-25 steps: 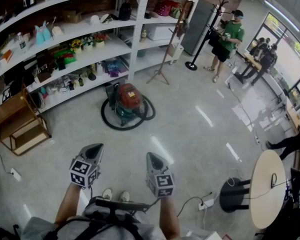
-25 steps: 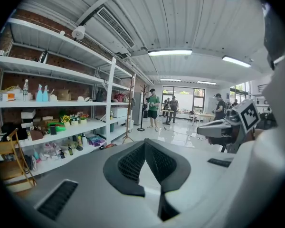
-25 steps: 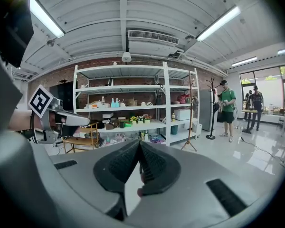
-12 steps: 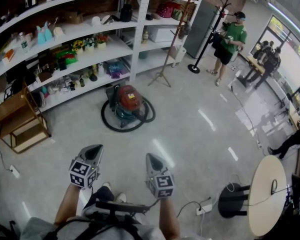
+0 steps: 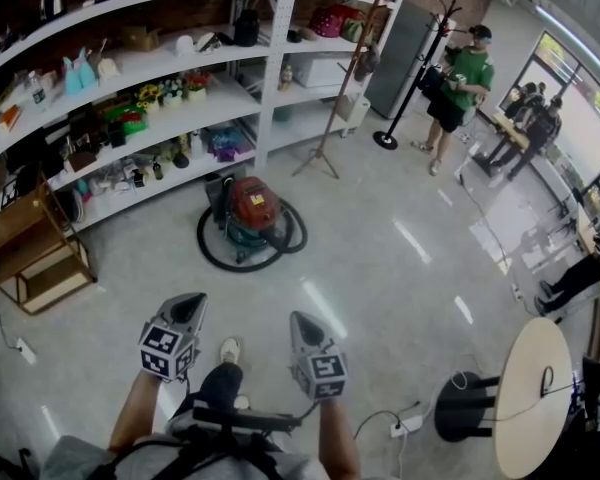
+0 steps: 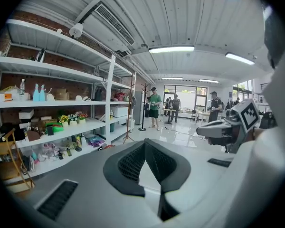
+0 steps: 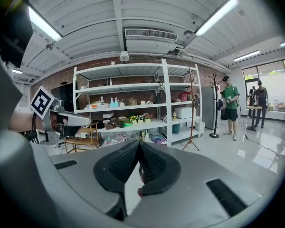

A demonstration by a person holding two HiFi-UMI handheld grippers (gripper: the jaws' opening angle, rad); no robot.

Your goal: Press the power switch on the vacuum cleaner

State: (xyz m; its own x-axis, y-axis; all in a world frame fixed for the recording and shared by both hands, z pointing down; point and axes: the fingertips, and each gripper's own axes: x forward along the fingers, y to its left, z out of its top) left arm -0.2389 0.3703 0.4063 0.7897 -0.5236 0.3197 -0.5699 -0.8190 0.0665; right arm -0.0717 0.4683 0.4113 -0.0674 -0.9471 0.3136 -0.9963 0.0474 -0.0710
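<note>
The vacuum (image 5: 252,211) stands on the floor (image 5: 380,258) at the foot of the shelves (image 5: 160,118), well apart from both tongs. Left tongs (image 5: 187,303) and right tongs (image 5: 302,321) are pressed together on nothing. They are carried low and pointing ahead, probably because the switch is out of reach.

The vacuum cleaner (image 5: 252,209) sits on the floor (image 5: 380,268) before shelves (image 5: 195,105).

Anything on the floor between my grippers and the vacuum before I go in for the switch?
Nothing visible. Only bare floor lies between the left gripper, the right gripper and the vacuum. Its black hose loops on the floor around it, including the near side, so you would reach over that.
</note>
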